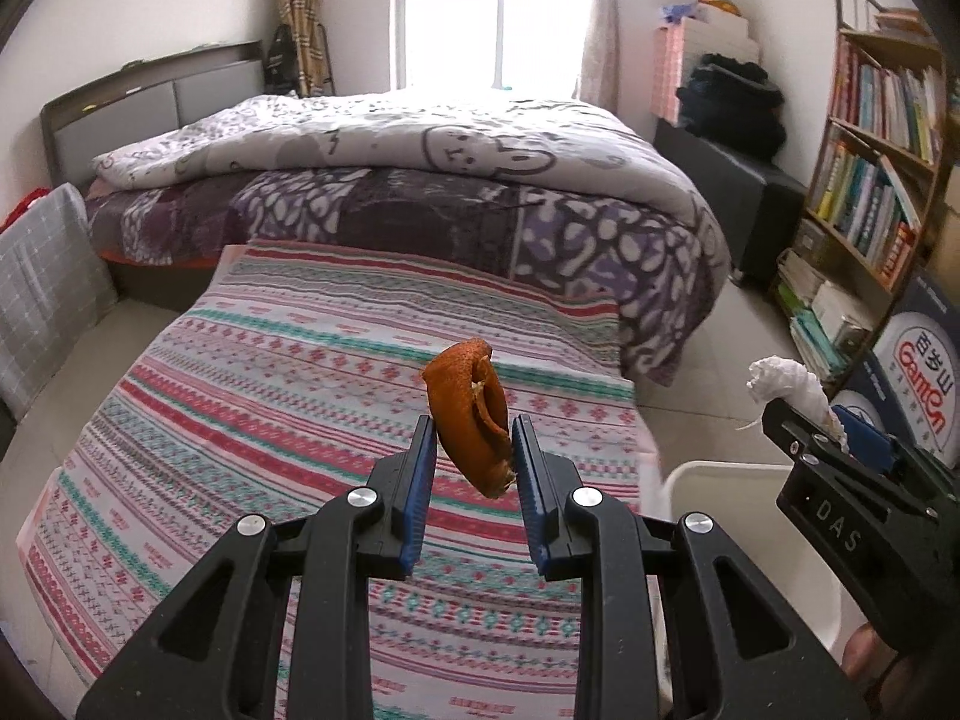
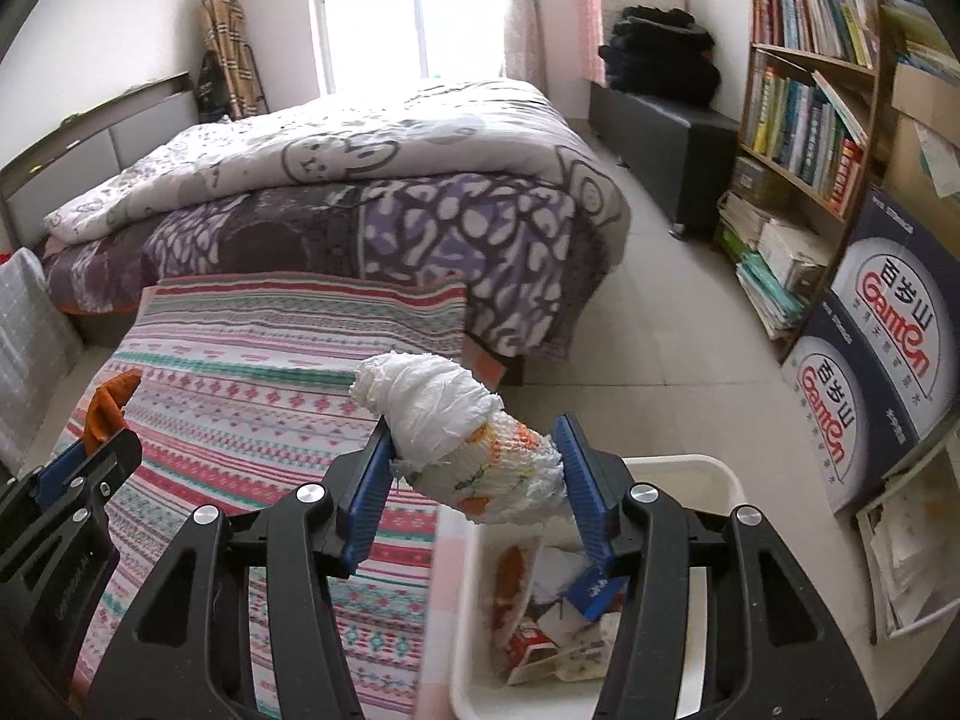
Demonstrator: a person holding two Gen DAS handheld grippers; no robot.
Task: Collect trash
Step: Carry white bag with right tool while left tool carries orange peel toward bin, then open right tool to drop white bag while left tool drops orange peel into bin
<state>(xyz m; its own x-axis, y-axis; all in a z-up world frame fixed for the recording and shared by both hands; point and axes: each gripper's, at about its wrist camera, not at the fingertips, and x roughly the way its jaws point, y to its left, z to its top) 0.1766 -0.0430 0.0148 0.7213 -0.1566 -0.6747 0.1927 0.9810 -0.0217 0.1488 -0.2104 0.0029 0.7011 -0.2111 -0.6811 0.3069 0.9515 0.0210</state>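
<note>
Left claw [image 1: 471,450] is gripping an orange peel [image 1: 471,414] and right claw [image 2: 474,468] a crumpled tissue wad [image 2: 462,438], both apparently heading for the white bin [image 2: 690,471] below the right claw.

The orange peel [image 1: 471,414] is deep orange; the wadded tissue [image 2: 468,450] white with orange and green print. The surface cloth [image 1: 288,372] runs in pink, red and teal bands — the bin [image 2: 690,474] is cream, each tool's pads [image 1: 420,480] blue.
</note>
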